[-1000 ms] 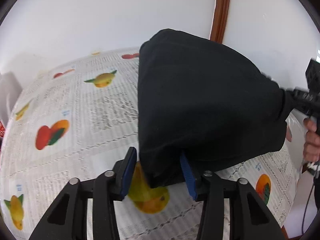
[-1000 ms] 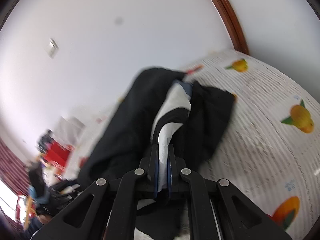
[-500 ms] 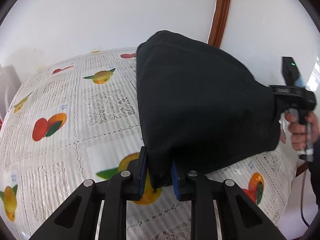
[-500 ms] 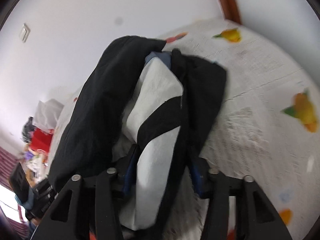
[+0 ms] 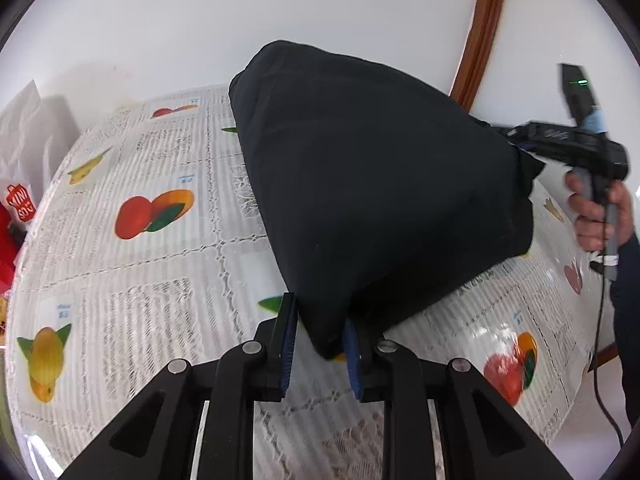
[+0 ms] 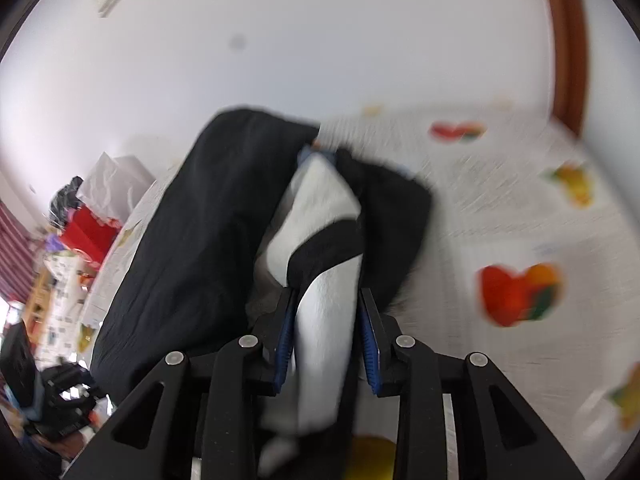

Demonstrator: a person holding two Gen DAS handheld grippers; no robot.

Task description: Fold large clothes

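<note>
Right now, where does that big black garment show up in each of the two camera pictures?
Left wrist view: the black garment fills the centre and right, its lower corner between the left gripper's blue pads.
Right wrist view: it hangs centre-left, a white-and-black part running down into the right gripper.
Shared landmark: the fruit-print tablecloth; the brown door frame also shows in both.

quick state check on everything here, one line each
black garment: lifted off the table, stretched between both grippers
left gripper: closed on the garment's corner
right gripper: jaws just opened wider, white and black fabric between them
fruit-print tablecloth: flat on the table
</note>
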